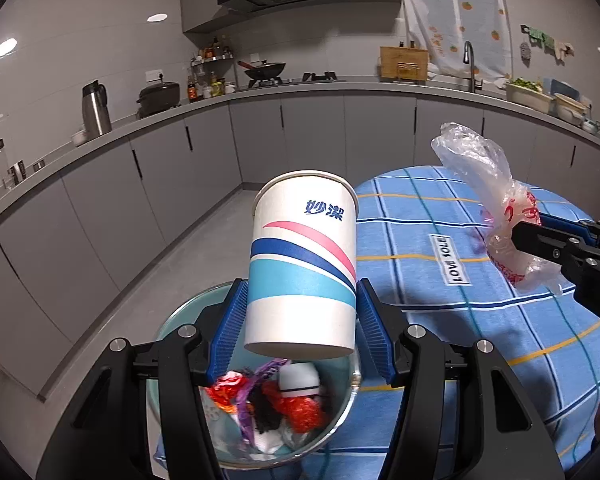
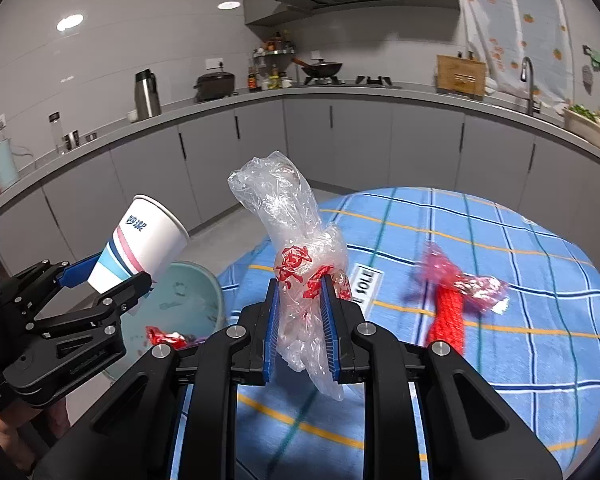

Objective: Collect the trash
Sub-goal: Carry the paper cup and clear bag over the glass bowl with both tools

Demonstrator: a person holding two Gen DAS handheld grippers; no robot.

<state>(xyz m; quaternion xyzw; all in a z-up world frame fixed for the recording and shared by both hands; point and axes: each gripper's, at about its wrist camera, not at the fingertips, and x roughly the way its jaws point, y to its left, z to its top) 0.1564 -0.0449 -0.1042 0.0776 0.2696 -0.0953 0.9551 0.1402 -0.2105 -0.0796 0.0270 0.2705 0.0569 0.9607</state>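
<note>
STEP: deposit | LEFT: left gripper [image 1: 302, 320] clamps white striped paper cup [image 1: 304, 264] above pale-green round bin [image 1: 172, 320]; unclamp over bin centre | RIGHT: right gripper [image 2: 302, 316] clamps crumpled clear plastic bag [image 2: 296, 248] beside bin; carry over rim first.

Paper cup [image 1: 302, 264] above bin [image 1: 342, 412], beside table [image 1: 480, 320].

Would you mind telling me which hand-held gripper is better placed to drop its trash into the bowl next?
Left. The left hand-held gripper holds the paper cup right above the bowl, while the right hand-held gripper, clamping the plastic bag, is over the tablecloth beside it.
</note>
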